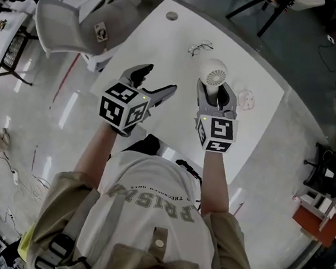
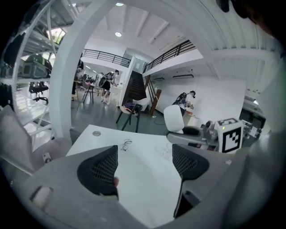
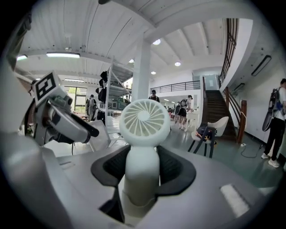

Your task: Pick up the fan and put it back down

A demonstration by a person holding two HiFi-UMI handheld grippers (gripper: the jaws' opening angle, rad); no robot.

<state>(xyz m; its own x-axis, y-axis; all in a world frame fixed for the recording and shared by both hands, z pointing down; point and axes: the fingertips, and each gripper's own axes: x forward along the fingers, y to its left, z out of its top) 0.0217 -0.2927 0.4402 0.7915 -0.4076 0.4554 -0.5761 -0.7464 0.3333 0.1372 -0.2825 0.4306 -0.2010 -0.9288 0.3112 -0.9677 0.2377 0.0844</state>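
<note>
A small white hand fan (image 1: 214, 73) stands upright in my right gripper (image 1: 216, 93), lifted above the white table (image 1: 165, 47). In the right gripper view the jaws are shut on its round handle, and the slotted fan head (image 3: 144, 121) rises above the right gripper (image 3: 143, 169). My left gripper (image 1: 157, 79) hangs to the left of the fan, apart from it, jaws wide open. The left gripper view shows nothing between the jaws of the left gripper (image 2: 145, 165), only the table top (image 2: 103, 136) beyond, with the fan (image 2: 173, 118) off to the right.
A pair of glasses (image 1: 200, 47) lies on the table beyond the fan, also in the left gripper view (image 2: 126, 144). A small clear round object (image 1: 245, 99) sits right of the fan. A white chair (image 1: 77, 29) stands at the table's left side.
</note>
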